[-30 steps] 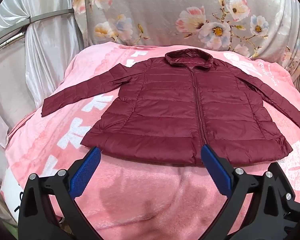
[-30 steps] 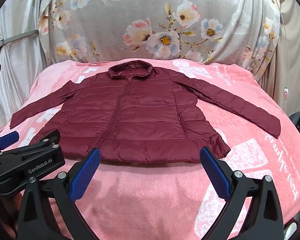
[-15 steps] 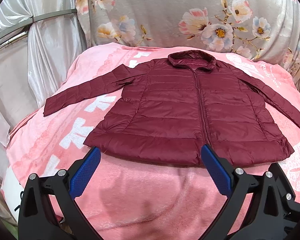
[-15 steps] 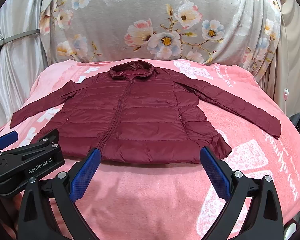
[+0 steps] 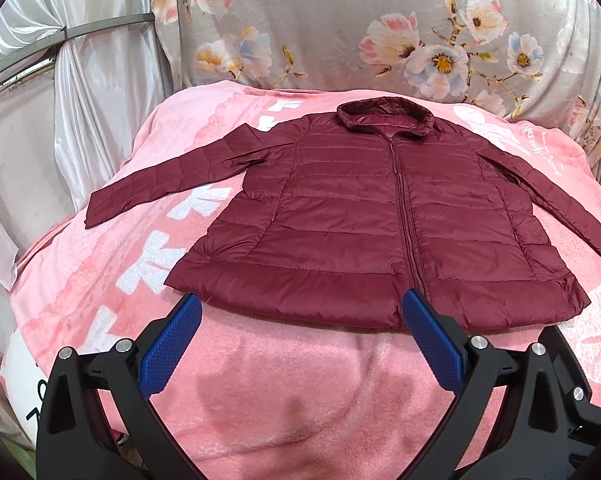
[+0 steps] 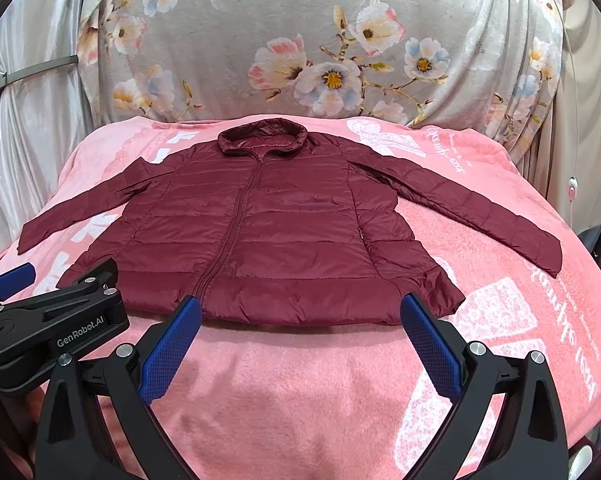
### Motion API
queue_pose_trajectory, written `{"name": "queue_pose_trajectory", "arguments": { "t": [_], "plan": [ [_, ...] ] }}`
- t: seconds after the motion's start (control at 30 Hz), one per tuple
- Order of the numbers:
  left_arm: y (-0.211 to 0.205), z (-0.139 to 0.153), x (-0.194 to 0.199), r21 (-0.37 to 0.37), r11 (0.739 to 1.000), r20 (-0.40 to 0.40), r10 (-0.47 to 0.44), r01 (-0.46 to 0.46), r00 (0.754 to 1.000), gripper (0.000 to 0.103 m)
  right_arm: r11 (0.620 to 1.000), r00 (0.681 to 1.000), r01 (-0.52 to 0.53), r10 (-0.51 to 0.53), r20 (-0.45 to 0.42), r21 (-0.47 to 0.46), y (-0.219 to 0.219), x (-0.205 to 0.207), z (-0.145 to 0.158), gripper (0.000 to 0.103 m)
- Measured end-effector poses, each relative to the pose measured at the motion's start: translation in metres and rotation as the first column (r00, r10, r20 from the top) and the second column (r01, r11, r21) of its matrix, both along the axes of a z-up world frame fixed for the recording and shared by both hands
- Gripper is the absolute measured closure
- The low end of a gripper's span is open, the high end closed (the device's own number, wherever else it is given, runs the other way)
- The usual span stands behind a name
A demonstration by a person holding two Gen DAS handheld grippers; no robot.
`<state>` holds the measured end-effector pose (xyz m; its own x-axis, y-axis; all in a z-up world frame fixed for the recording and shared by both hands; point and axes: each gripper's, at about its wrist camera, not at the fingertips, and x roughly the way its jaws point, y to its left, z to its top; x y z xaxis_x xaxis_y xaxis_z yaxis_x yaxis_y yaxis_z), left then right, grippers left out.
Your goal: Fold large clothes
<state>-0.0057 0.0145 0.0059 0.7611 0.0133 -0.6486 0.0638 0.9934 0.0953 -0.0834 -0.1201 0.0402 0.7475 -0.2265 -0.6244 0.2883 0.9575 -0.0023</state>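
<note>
Maroon jacket (image 5: 380,216) flat, collar pointing away, sleeves spread sideways, left tool (image 5: 300,320) and right tool (image 6: 300,320) wide, seemingly empty.

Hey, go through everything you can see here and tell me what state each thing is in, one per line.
Jacket: spread flat, front up, zipped, unfolded.
Sleeves: both stretched out to the sides.
Collar: at the far end, standing up.
Blanket: spread under the jacket.
Left gripper: open, empty, near the hem.
Right gripper: open, empty, near the hem.

home bedroom, pink blanket (image 5: 284,384), floral drape (image 6: 300,40)
</note>
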Motion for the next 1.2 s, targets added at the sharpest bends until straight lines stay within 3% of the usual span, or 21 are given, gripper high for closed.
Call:
{"name": "queue_pose_trajectory", "arguments": {
  "t": [1.2],
  "plan": [
    [0.0014, -0.0028, 0.0014, -0.004, 1.0, -0.004, 0.0, 0.0, 1.0, 0.006, 1.0, 1.0, 0.0, 0.0, -0.008, 0.002, 0.0021, 0.0022, -0.0008, 0.005]
  ]
}}
